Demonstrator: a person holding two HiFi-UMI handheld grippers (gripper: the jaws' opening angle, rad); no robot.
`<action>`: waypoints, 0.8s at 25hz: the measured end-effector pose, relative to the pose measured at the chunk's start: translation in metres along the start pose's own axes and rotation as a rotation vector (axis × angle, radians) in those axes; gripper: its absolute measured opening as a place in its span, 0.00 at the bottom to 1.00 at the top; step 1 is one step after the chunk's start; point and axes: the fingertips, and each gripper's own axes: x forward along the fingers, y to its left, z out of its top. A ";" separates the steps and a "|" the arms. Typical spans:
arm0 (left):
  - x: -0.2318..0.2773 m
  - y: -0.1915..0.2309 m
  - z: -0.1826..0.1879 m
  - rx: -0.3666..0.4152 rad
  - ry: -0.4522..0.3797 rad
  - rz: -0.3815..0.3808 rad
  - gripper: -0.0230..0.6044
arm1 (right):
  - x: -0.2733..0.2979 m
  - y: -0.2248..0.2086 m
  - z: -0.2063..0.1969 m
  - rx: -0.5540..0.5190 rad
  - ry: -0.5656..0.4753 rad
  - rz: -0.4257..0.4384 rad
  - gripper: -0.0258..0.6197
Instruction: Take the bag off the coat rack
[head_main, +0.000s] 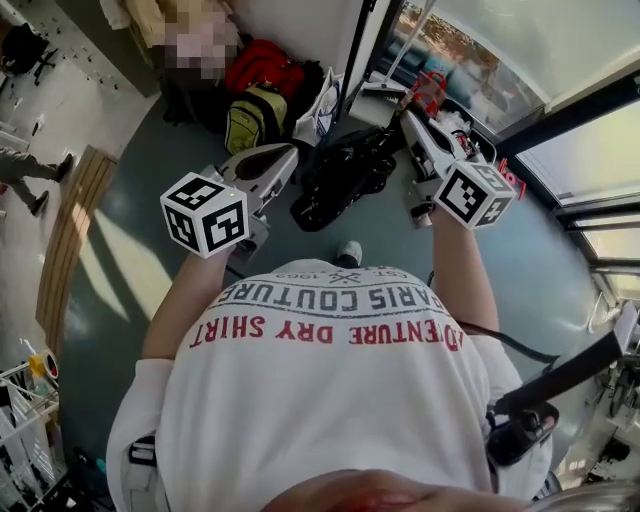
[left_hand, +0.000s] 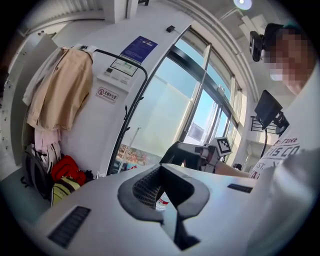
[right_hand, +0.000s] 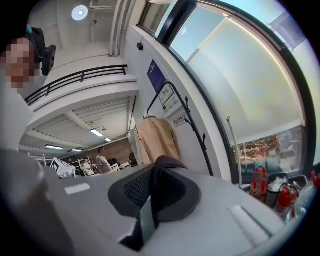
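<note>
A black bag (head_main: 342, 172) hangs low in front of me, between the two grippers and above the grey floor. Its dark strap (right_hand: 161, 175) runs up through my right gripper (head_main: 412, 122), which is shut on it. In the left gripper view the bag (left_hand: 176, 152) shows as a dark shape beside the right gripper (left_hand: 207, 150). My left gripper (head_main: 268, 162) sits left of the bag, shut and empty. The black tube coat rack (left_hand: 136, 67) stands against the white wall with a beige coat (left_hand: 62, 85) on it; the rack (right_hand: 189, 117) and the coat (right_hand: 156, 137) also show in the right gripper view.
A red bag (head_main: 262, 65), a yellow-green backpack (head_main: 250, 118) and a white bag (head_main: 322, 105) lie on the floor by the wall. Tall windows (left_hand: 165, 110) run along the right. Red items (right_hand: 260, 182) stand by the glass. People (right_hand: 102, 161) stand far back.
</note>
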 end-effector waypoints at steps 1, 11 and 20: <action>-0.007 -0.008 -0.004 0.002 0.000 -0.008 0.04 | -0.011 0.010 -0.002 -0.005 -0.001 0.003 0.05; -0.036 -0.079 -0.086 -0.019 0.009 0.004 0.04 | -0.135 0.082 -0.068 0.005 0.061 0.108 0.05; -0.105 -0.248 -0.175 0.005 0.004 -0.011 0.04 | -0.292 0.145 -0.129 -0.007 0.087 0.140 0.05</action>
